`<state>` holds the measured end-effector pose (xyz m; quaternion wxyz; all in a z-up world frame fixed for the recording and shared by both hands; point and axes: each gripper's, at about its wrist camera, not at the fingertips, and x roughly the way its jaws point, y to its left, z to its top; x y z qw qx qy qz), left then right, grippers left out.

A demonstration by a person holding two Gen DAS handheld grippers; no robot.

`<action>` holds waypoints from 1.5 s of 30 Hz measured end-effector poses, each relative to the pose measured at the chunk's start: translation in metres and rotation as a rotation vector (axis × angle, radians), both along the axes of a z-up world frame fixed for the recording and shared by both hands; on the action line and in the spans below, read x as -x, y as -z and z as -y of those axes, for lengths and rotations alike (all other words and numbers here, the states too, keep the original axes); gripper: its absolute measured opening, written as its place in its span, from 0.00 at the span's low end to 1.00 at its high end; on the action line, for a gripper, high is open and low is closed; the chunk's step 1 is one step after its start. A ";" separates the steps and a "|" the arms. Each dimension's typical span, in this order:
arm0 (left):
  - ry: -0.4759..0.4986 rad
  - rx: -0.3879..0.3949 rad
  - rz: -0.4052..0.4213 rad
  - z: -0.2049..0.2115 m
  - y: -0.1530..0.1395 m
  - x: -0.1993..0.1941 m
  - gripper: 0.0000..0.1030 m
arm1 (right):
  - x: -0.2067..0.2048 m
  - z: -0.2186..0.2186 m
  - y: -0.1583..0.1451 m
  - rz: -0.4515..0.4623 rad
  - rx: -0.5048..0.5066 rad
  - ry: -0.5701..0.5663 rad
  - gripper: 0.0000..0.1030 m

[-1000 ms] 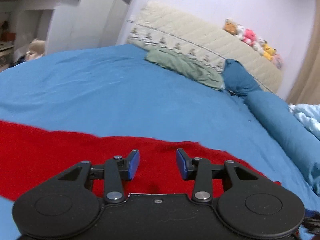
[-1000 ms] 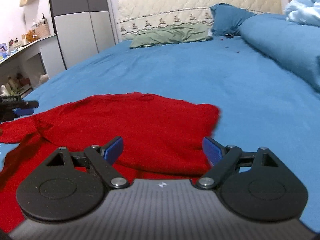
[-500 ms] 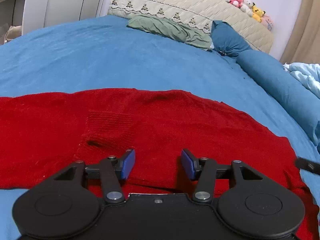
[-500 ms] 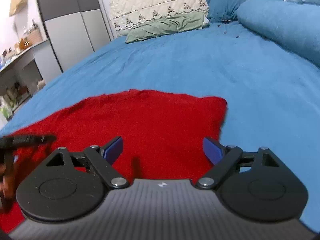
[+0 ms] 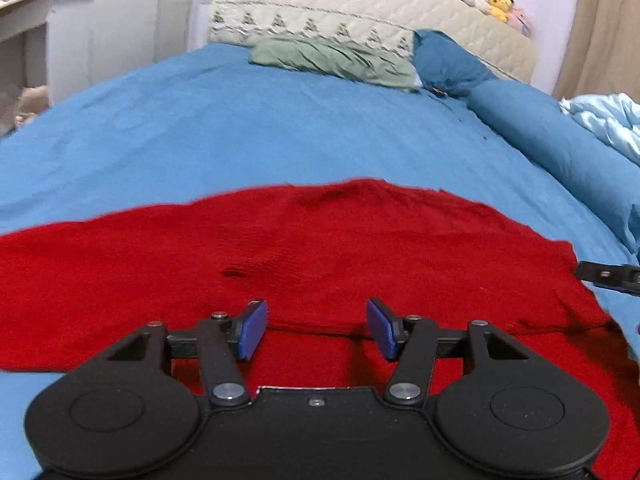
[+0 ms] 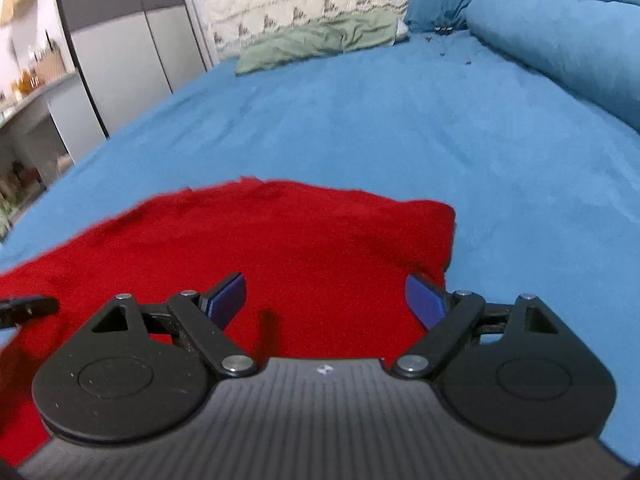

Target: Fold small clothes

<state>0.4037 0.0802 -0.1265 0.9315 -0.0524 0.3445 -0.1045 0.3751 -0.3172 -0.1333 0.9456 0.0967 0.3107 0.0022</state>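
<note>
A red knit garment (image 5: 320, 248) lies spread flat on the blue bed sheet (image 5: 240, 128); it also shows in the right wrist view (image 6: 280, 248). My left gripper (image 5: 316, 330) is open and empty, low over the garment's near part, where a folded edge runs between its fingers. My right gripper (image 6: 326, 300) is open wide and empty above the garment's right side, near its right edge. The right gripper's tip (image 5: 608, 276) shows at the far right of the left wrist view. The left gripper's tip (image 6: 24, 308) shows at the left of the right wrist view.
A green pillow (image 5: 336, 60), a dark blue pillow (image 5: 448, 60) and a long blue bolster (image 5: 560, 148) lie by the quilted headboard (image 5: 360, 12). A pale blue duvet (image 5: 608, 120) is at far right. A wardrobe (image 6: 120, 48) and shelves (image 6: 24, 120) stand left of the bed.
Both grippers stayed open. The left view has shifted so the garment's far edge sits lower and the sleeve's ribbed cuff no longer shows. The right gripper has moved nearer the garment's right edge.
</note>
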 end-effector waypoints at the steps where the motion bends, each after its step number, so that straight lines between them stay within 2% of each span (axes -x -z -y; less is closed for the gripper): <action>1: -0.009 0.005 0.010 -0.007 -0.009 0.007 0.62 | 0.009 -0.001 -0.008 0.009 -0.015 0.004 1.00; 3: -0.044 0.010 0.029 -0.024 -0.027 0.022 0.73 | 0.021 -0.010 -0.026 0.013 -0.002 0.005 1.00; 5: -0.095 0.019 0.064 -0.046 -0.047 0.040 0.93 | 0.033 -0.023 -0.046 0.019 0.038 0.002 1.00; 7: -0.166 0.027 0.115 -0.070 -0.068 0.058 1.00 | 0.043 -0.036 -0.065 0.036 0.047 -0.009 1.00; 9: -0.232 0.037 0.148 -0.097 -0.082 0.074 1.00 | 0.049 -0.052 -0.080 0.044 0.048 -0.014 1.00; 12: -0.348 0.060 0.146 -0.145 -0.092 0.088 1.00 | 0.052 -0.078 -0.093 0.012 0.054 -0.020 1.00; 18: -0.551 0.128 0.146 -0.231 -0.073 0.107 0.98 | 0.049 -0.139 -0.091 -0.015 0.047 -0.092 1.00; 21: -0.654 0.205 0.109 -0.267 -0.049 0.106 0.90 | 0.041 -0.161 -0.081 -0.038 -0.003 -0.109 1.00; 24: -0.723 0.296 0.051 -0.294 -0.020 0.098 0.78 | 0.034 -0.182 -0.069 -0.057 -0.030 -0.129 1.00; 26: -0.750 0.308 -0.001 -0.305 -0.004 0.088 0.64 | 0.033 -0.194 -0.063 -0.063 -0.016 -0.148 1.00; 29: -0.775 0.330 -0.037 -0.318 0.016 0.076 0.52 | 0.029 -0.209 -0.057 -0.055 0.039 -0.176 1.00; 31: -0.788 0.316 -0.020 -0.324 0.021 0.068 0.45 | 0.026 -0.215 -0.053 -0.052 0.066 -0.189 1.00; 33: -0.793 0.296 -0.001 -0.329 0.022 0.064 0.44 | 0.022 -0.219 -0.047 -0.058 0.079 -0.197 1.00; 34: -0.793 0.269 0.008 -0.328 0.022 0.058 0.41 | 0.019 -0.220 -0.044 -0.066 0.080 -0.198 1.00; 35: -0.792 0.239 0.014 -0.328 0.023 0.055 0.30 | 0.017 -0.218 -0.041 -0.078 0.073 -0.196 1.00; 38: -0.794 0.182 0.017 -0.327 0.025 0.048 0.10 | 0.015 -0.214 -0.033 -0.096 0.030 -0.187 1.00; 45: -0.745 0.080 0.076 -0.301 0.000 0.040 0.06 | 0.020 -0.205 -0.026 -0.107 -0.005 -0.159 1.00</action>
